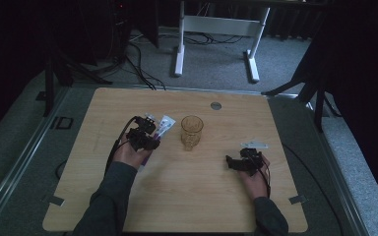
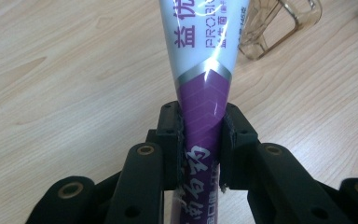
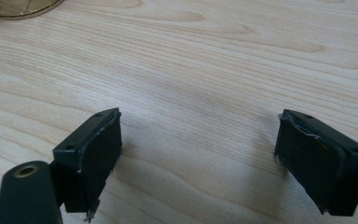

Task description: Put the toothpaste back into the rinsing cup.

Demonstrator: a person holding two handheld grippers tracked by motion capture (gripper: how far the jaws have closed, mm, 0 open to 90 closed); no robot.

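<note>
Clearly pinched, the white-and-purple plastic tube (image 2: 204, 88) with printed lettering sits between the black jaws of the left hand-held gripper (image 2: 202, 140), which press on its purple lower part from both sides. In the left gripper view the tube runs from the jaws toward twelve o'clock, widening as it turns from purple through a silver band to white. In the high view the tube (image 1: 164, 125) lies near the middle of the light wooden bench (image 1: 187, 196), its white end pointing toward one o'clock from the left hand-held gripper (image 1: 146, 132) and the left hand (image 1: 132, 153) behind it.

Just beside the tube, at three o'clock from its white end, stands an amber transparent cup (image 1: 192, 132) with ribbed sides; the two look close but apart. The same cup (image 2: 279, 23) appears at one o'clock in the left gripper view.

Well apart from both, at about four o'clock from the cup, the right hand-held gripper (image 1: 232, 162) rests low over the bench, held by the right hand (image 1: 255, 181), its grey three-cornered plate (image 1: 256, 144) on top. Its jaws stand spread wide in the right gripper view (image 3: 198, 154), with bare wood grain between them, and the cup's rim (image 3: 23, 8) shows at eleven o'clock.

A small round grey disc (image 1: 216, 105) is set into the bench near its far edge, at twelve o'clock from the cup.
</note>
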